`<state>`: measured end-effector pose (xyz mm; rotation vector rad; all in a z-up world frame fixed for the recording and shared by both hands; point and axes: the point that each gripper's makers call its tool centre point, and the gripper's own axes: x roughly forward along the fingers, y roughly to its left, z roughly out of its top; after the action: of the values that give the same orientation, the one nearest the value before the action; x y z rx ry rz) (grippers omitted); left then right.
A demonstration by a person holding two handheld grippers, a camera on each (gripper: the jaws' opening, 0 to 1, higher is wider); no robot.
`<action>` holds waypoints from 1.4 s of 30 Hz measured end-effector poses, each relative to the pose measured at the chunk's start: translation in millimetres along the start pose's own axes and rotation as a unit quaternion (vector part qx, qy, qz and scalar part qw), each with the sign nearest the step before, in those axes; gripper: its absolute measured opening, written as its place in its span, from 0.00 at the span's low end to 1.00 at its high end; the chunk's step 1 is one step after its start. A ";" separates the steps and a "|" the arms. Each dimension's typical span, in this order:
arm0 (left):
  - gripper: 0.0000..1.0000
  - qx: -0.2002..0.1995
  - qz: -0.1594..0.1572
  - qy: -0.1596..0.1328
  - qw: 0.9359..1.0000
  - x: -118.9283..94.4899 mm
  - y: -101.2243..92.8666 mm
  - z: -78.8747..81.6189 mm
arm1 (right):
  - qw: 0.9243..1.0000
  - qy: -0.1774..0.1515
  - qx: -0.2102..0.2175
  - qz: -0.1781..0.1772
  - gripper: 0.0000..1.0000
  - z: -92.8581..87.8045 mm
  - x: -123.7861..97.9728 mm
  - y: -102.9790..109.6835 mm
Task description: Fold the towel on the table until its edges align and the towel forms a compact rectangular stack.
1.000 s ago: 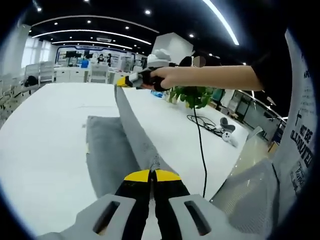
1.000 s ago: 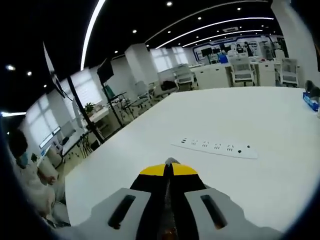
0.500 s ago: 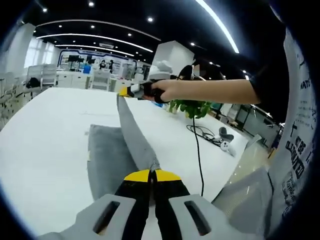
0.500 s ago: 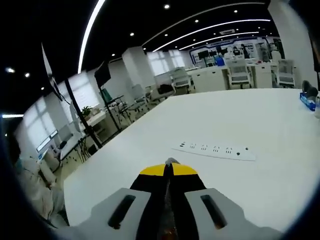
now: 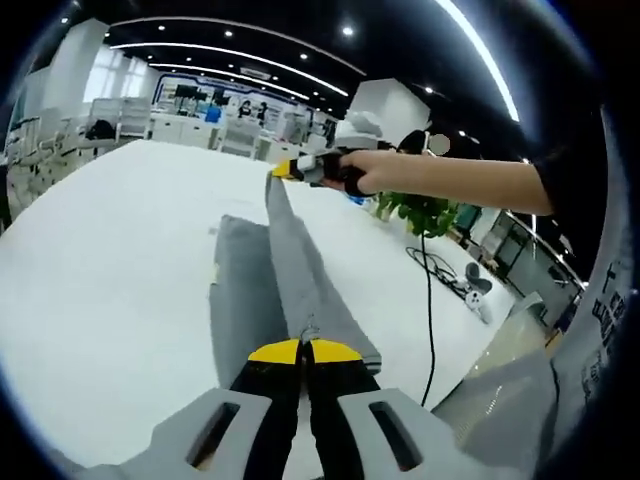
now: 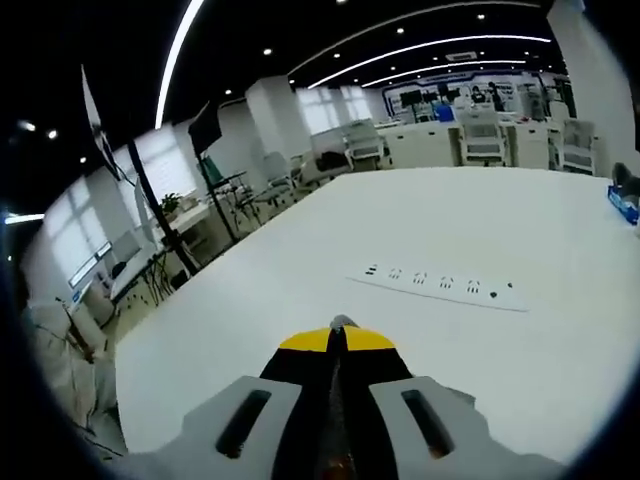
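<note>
A grey towel (image 5: 240, 290) lies on the white table (image 5: 100, 270), with one long edge lifted off it. My left gripper (image 5: 303, 346) is shut on the near corner of that edge, at the bottom of the left gripper view. Farther away, a hand holds my right gripper (image 5: 280, 172), shut on the edge's other corner, so the cloth stretches taut between the two. In the right gripper view, my right gripper (image 6: 337, 336) has its jaws together, with a bit of grey towel (image 6: 342, 322) poking out at the tips.
A white power strip (image 6: 440, 287) lies on the table beyond the right gripper. A black cable (image 5: 430, 310) hangs past the table's right edge near a green plant (image 5: 425, 212). Desks and chairs stand around the room. A blue object (image 6: 625, 195) sits far right.
Both grippers keep their hold on the towel edge. The left gripper view has swung, so the table and towel sit differently, and the lifted fold looks wider. The right gripper view has tilted slightly downward.
</note>
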<state>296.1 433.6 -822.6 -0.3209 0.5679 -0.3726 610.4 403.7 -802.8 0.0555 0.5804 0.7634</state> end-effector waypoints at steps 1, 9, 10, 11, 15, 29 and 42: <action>0.01 -0.009 0.002 -0.002 1.000 0.7 2.3 -1.0 | 1.000 0.001 0.002 0.001 0.00 -2.1 6.0 -0.1; 0.01 -0.081 0.031 0.012 0.996 5.8 37.1 -25.7 | 1.000 0.018 0.000 -0.002 0.00 -14.5 34.0 -4.2; 0.01 -0.085 0.033 0.017 0.996 7.0 39.7 -28.6 | 1.000 0.022 -0.005 -0.001 0.00 -16.7 35.9 -3.3; 0.01 -0.088 0.034 0.019 0.995 9.2 41.6 -29.6 | 1.000 0.025 -0.010 -0.001 0.00 -18.8 38.1 -2.8; 0.01 -0.097 0.045 0.048 0.993 13.7 47.7 -39.8 | 0.999 0.035 -0.020 -0.005 0.00 -29.1 48.8 -3.7; 0.02 -0.159 0.068 0.079 0.982 16.8 60.1 -58.8 | 0.997 0.063 -0.044 0.001 0.01 -54.6 78.6 6.1; 0.31 -0.115 0.038 0.094 0.988 6.8 52.6 -56.3 | 0.997 0.054 -0.053 0.010 0.16 -56.8 67.7 4.5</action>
<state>282.4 466.5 -891.2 -0.4881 0.8084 -0.2655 617.2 443.2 -881.7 -0.0791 0.6418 0.8200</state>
